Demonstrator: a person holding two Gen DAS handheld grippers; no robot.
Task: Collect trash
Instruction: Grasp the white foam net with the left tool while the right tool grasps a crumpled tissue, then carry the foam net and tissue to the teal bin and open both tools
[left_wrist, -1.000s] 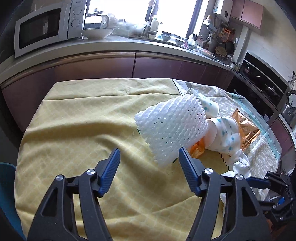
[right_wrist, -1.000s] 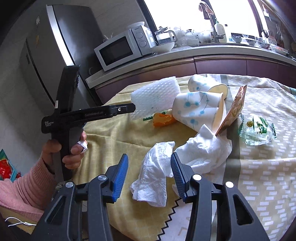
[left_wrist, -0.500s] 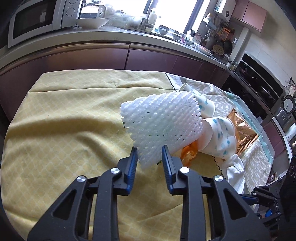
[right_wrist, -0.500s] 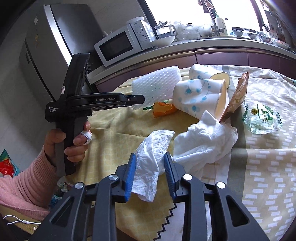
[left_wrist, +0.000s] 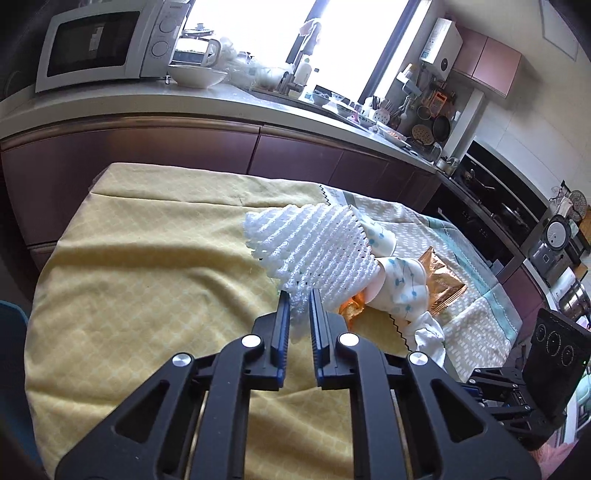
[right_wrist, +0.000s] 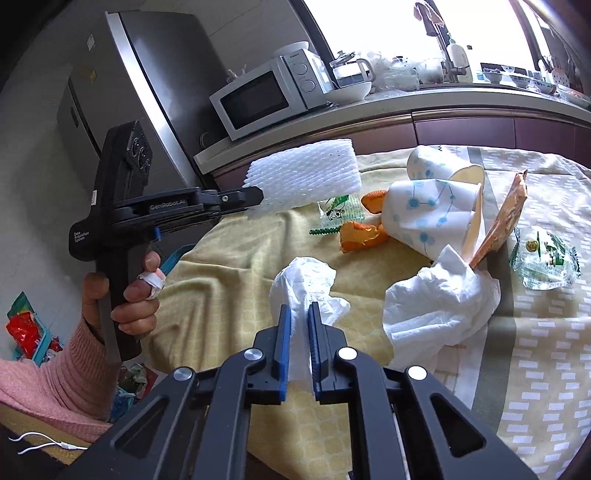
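My left gripper is shut on the near edge of a white foam fruit net and holds it lifted above the yellow tablecloth; the net and the left gripper also show in the right wrist view. My right gripper is shut on a crumpled white tissue at the table's near edge. Beyond lie two dotted paper cups, orange peel, a second tissue, a copper foil wrapper and a clear green-printed wrapper.
A small green-printed wrapper lies under the lifted net. A counter with a microwave and a fridge stand behind the table. Colourful trash lies in a bin on the floor at the left.
Both grippers went from open to shut: the left closed on the foam net and lifted it, the right closed on the near tissue.
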